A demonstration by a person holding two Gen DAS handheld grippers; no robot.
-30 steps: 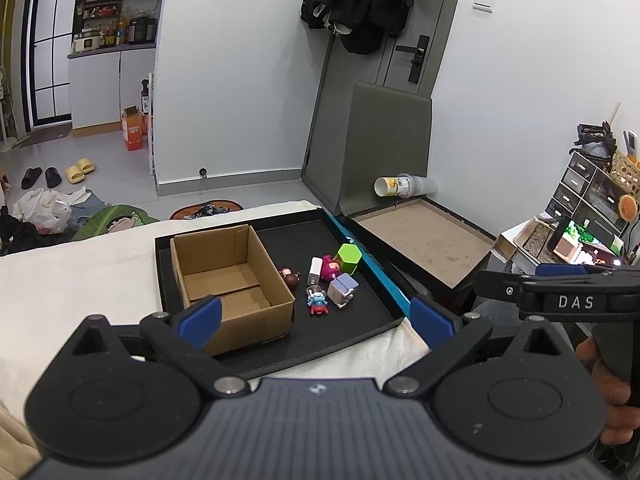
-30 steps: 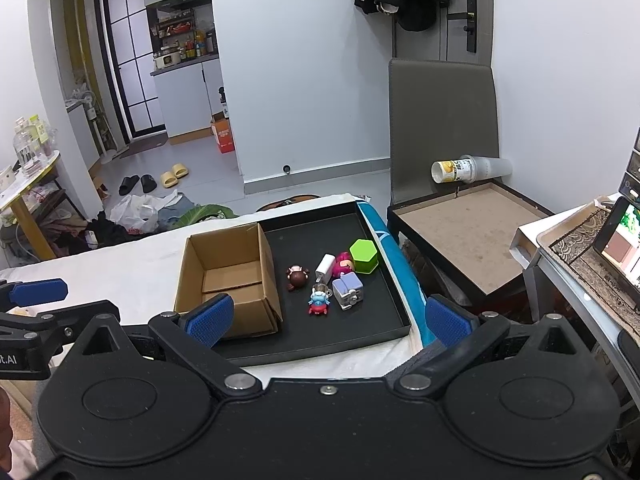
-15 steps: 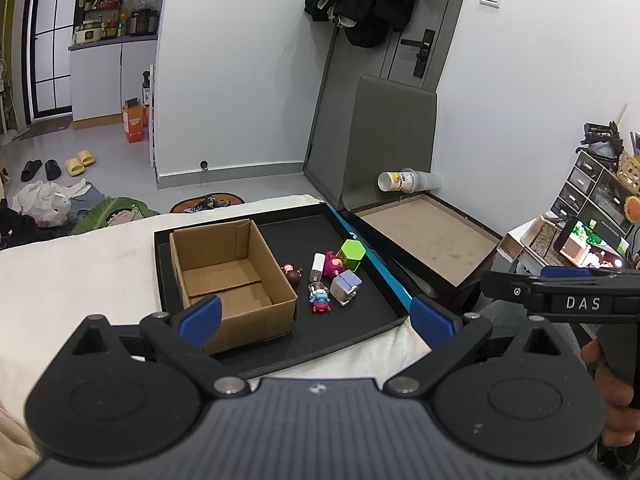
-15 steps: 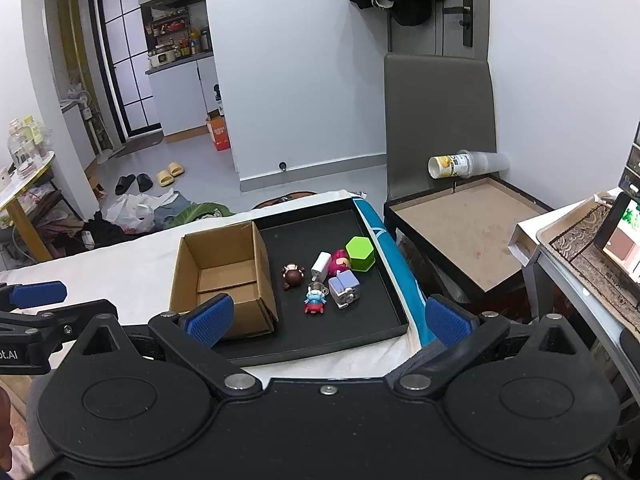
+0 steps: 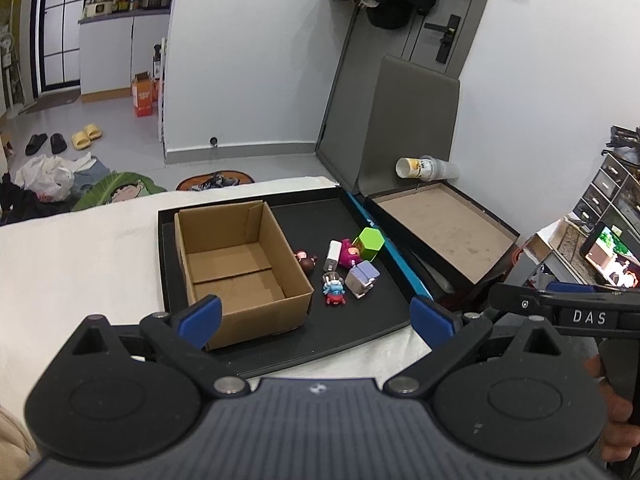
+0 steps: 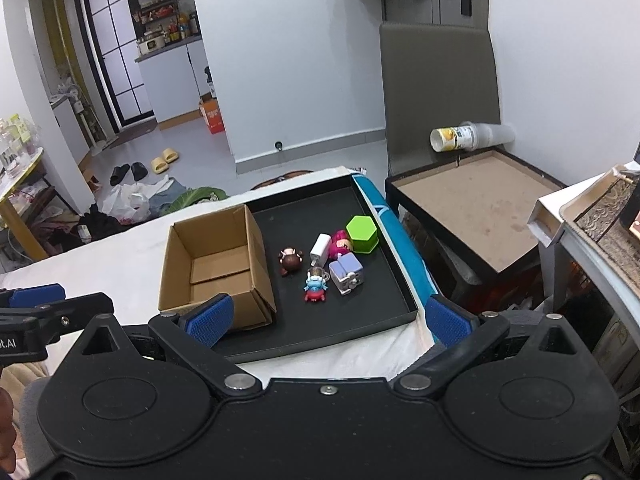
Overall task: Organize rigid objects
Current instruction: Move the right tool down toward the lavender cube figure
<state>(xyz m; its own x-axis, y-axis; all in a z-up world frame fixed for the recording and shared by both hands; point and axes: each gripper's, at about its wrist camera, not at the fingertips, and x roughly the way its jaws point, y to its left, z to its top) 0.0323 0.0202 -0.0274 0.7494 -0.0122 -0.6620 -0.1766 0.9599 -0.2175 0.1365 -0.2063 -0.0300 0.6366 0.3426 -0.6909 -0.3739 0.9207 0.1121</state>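
In the left wrist view, we see our left gripper (image 5: 316, 316) with its 2 blue pads spread wide and nothing between them; the empty cardboard box (image 5: 240, 268) stands on the black tray (image 5: 348, 332), and at 3 o'clock of the box lies a cluster of small toys, with the green hexagon block (image 5: 371, 243) at its far side. In the right wrist view, our right gripper (image 6: 330, 320) is also spread wide and empty, above the tray's near edge, and the brown figure (image 6: 290, 261), white charger (image 6: 320, 248), blue figure (image 6: 316, 285) and grey cube toy (image 6: 346, 273) lie at 3 o'clock of the box.
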